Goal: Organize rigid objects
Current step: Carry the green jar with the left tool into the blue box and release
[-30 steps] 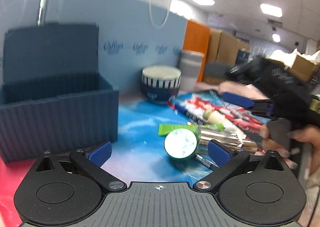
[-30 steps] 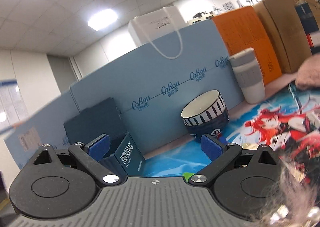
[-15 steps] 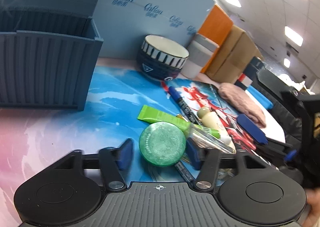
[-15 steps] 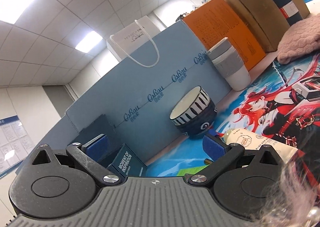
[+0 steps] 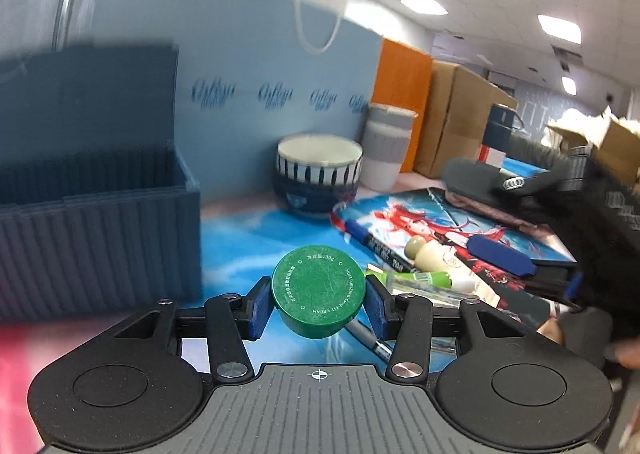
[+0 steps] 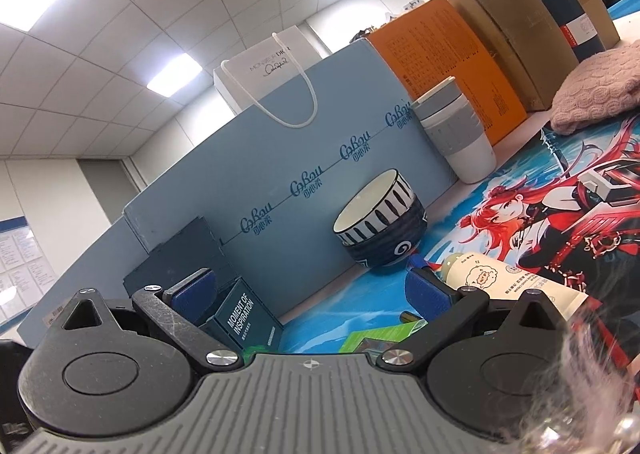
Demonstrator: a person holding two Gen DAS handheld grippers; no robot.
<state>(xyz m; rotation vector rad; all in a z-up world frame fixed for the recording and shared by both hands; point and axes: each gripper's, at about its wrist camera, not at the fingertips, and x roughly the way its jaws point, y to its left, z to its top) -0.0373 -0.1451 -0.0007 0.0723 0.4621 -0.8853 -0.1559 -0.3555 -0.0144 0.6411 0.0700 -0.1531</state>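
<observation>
My left gripper [image 5: 318,300] is shut on a round green cream jar [image 5: 319,288] and holds it above the blue mat. A dark blue ribbed storage box [image 5: 96,230] stands open at the left, also in the right wrist view [image 6: 240,314]. A green tube [image 5: 420,278], a cream bottle [image 5: 430,254] and a pen [image 5: 368,338] lie on the mat behind the jar. My right gripper [image 6: 312,294] is open and empty, low over the mat, with the cream bottle [image 6: 500,278] beside its right finger. It shows at the right of the left wrist view [image 5: 500,258].
A striped bowl [image 5: 318,178] and a grey-banded white cup [image 5: 384,152] stand at the back by a light blue box [image 5: 248,94]. An anime-print mat [image 6: 560,206], a pink knit cloth [image 6: 596,90], orange and brown cartons [image 6: 452,58] and a dark flask [image 6: 564,2] lie to the right.
My left gripper has shut on the green jar and lifted it off the mat, tilting up. My right gripper has dipped lower toward the cream bottle, still open.
</observation>
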